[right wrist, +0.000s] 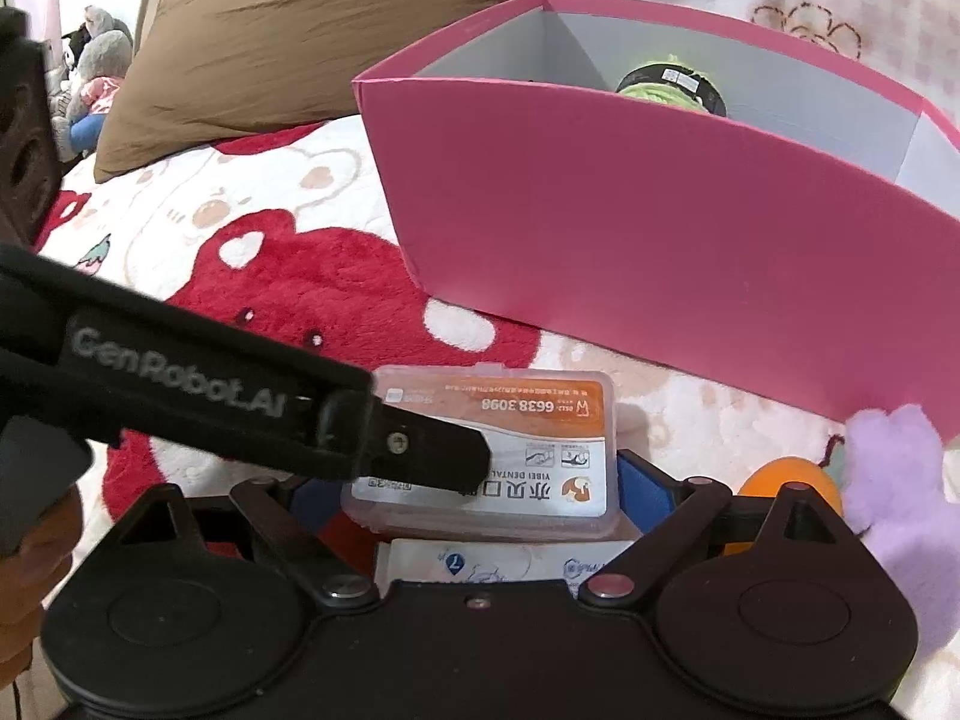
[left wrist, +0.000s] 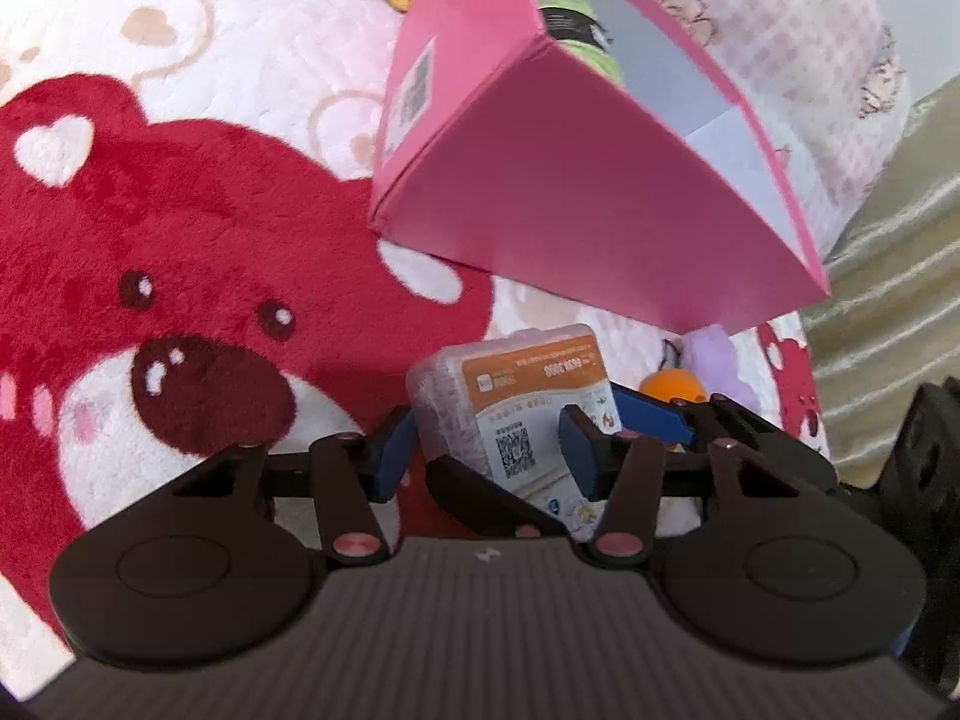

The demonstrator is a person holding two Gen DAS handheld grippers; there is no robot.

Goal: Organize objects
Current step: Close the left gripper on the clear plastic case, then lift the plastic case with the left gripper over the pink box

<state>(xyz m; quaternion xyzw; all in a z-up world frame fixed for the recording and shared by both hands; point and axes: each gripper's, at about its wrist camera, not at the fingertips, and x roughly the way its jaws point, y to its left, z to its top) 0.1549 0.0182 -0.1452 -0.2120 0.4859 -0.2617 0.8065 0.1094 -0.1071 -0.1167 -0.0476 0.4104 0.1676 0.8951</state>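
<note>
On the bed, a bear blanket point(left wrist: 180, 228) fills the left of the left wrist view. The left claw point(left wrist: 486, 450) is clenched on a clear floss box point(left wrist: 510, 396) with an orange label, its blue pads pressing the box's two sides. Beyond it stands an open pink box point(left wrist: 600, 180) holding a green item point(left wrist: 576, 30). To the right lie an orange ball point(left wrist: 669, 387) and a purple plush point(left wrist: 714, 354), just beside each other. In the right wrist view, the right claw point(right wrist: 480, 492) stands released, wide around the floss box without pressing it. A white packet point(right wrist: 492, 561) lies under the box.
</note>
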